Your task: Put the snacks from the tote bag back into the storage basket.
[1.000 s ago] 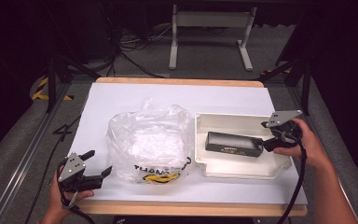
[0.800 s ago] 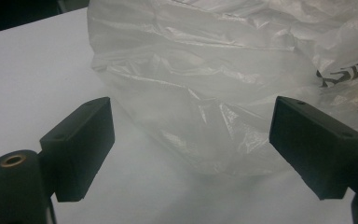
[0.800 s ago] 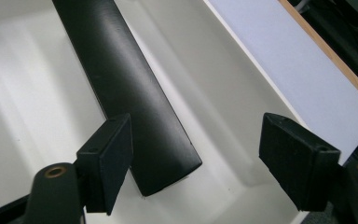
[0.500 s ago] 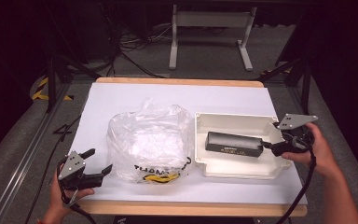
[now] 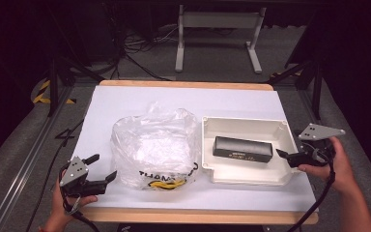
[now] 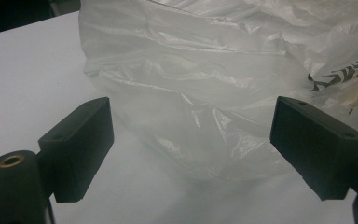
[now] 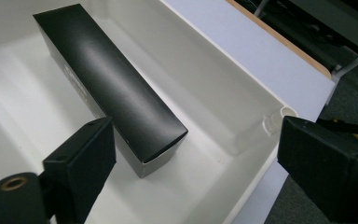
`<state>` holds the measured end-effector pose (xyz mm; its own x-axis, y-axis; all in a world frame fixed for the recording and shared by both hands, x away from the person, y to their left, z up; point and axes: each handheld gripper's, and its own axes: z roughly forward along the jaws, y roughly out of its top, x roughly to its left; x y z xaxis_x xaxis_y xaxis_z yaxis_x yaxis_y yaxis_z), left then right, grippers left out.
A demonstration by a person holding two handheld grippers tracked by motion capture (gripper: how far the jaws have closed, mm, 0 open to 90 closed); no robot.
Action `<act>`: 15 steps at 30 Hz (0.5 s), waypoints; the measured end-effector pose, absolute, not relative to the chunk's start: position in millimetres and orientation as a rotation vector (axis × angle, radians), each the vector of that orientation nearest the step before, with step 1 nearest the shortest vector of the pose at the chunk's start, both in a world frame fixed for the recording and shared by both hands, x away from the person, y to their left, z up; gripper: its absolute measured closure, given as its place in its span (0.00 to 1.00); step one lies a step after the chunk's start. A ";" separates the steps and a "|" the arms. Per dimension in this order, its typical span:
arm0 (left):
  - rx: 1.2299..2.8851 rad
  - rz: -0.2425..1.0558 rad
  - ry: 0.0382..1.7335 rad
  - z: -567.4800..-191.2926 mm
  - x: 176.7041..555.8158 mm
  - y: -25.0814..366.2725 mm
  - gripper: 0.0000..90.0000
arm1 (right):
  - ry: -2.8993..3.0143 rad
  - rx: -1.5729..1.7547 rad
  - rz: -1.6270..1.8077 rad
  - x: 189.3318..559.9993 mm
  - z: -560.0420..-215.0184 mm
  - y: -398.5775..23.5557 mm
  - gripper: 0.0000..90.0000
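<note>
A long black box (image 5: 243, 149) lies flat in a white tray (image 5: 246, 180) on the right of the table. My right gripper (image 5: 286, 153) hovers at the tray's right rim and points left at the box's end. Its jaws have just been opening. In the right gripper view the right gripper (image 7: 196, 140) is open, the black box (image 7: 107, 93) lies ahead of it untouched, and the tray's wall (image 7: 214, 84) runs beside it. A crumpled clear plastic bag (image 5: 154, 147) with black and yellow print sits left of the tray. My left gripper (image 5: 103, 167) rests open at its lower left, facing the bag (image 6: 205, 93).
A white sheet (image 5: 140, 101) covers the table, with a wooden edge (image 5: 193, 215) at the front. A metal stand (image 5: 217, 43) and cables lie on the dark floor behind the table. Bare sheet stretches behind the bag and the tray.
My right gripper has drawn back to the right from the black box's end, past the tray's rim, and its jaws have spread. The box stays in the tray. The left gripper has kept still.
</note>
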<state>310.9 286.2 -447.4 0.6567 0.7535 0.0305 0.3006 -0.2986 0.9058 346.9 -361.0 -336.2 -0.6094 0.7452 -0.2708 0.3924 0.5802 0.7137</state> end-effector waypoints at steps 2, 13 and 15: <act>1.878 0.572 0.834 -447.4 311.0 286.3 0.16 | 2.236 0.917 0.832 343.9 -339.6 -362.5 0.13; 1.865 0.565 0.837 -446.9 310.4 286.8 0.15 | 2.171 0.927 0.859 329.0 -355.6 -362.7 0.12; 1.865 0.562 0.839 -446.9 310.3 286.9 0.15 | 2.157 0.944 0.890 324.9 -359.0 -363.7 0.12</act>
<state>310.3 286.9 -446.9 0.6548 0.7556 0.0179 0.3034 -0.2845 0.9094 324.9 -363.7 -359.0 -0.5563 0.7890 -0.2607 0.3757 0.5187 0.7680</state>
